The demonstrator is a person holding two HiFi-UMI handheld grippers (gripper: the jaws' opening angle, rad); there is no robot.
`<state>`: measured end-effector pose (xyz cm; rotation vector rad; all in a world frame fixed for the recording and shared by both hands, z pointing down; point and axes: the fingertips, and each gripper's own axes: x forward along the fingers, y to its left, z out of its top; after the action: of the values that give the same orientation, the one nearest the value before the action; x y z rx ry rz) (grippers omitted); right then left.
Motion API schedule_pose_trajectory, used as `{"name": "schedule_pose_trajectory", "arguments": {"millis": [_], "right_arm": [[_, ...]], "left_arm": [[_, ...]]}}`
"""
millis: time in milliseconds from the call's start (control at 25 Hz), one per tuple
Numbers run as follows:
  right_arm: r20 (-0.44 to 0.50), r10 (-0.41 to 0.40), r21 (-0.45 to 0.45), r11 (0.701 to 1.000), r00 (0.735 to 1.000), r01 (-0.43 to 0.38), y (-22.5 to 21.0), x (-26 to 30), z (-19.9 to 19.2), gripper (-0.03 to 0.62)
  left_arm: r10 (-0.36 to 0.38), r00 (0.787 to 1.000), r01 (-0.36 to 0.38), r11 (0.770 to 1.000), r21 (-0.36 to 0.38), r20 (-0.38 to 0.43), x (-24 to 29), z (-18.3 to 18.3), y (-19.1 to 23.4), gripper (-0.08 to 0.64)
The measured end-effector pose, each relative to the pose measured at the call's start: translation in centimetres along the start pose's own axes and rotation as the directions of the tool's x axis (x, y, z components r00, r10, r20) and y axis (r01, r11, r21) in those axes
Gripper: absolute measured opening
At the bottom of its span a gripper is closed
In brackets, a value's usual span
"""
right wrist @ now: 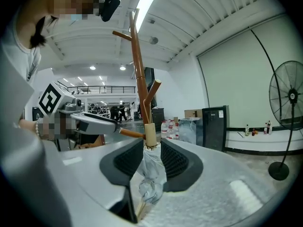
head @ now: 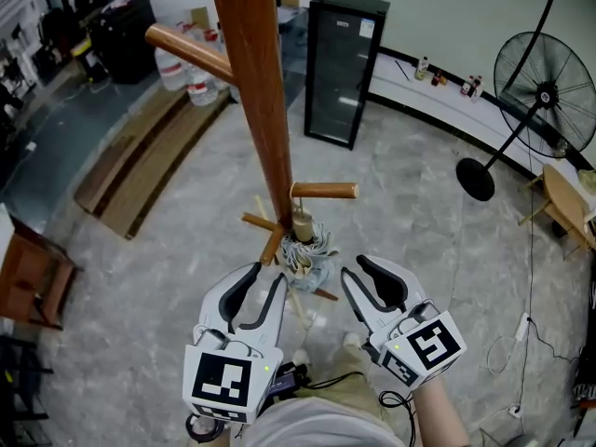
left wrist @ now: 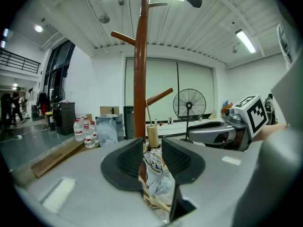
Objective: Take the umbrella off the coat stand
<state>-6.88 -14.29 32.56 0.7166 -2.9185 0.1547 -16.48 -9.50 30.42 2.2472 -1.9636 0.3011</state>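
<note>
A tall wooden coat stand (head: 265,110) rises just ahead of both grippers. The left gripper (head: 268,274) and right gripper (head: 357,267) are held side by side, each with its jaws spread and pinching nothing. The folded pale umbrella (head: 308,250) hangs just beyond their jaw tips, between the two grippers, its cord looped over a short peg (head: 326,191) above it.

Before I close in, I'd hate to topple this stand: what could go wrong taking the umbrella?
1. The umbrella hangs by its loop over a peg; pulling it toward you instead of sliding the loop off the peg's end could drag the coat stand over.
2. Its folds hang loose, so the open left gripper or right gripper might pinch only cloth and slip.
</note>
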Motion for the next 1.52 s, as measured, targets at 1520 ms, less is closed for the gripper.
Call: {"name": "schedule_pose_trajectory", "arguments": {"millis": [1520], "right_arm": [[-0.125,0.457,-0.155,0.868,0.881,-0.472,1.9,10.4,-1.7,0.129]], "left_arm": [[0.312,0.950,-0.312,0.949,-0.041,-0.021,3.6,5.0,0.7,0.123]]}}
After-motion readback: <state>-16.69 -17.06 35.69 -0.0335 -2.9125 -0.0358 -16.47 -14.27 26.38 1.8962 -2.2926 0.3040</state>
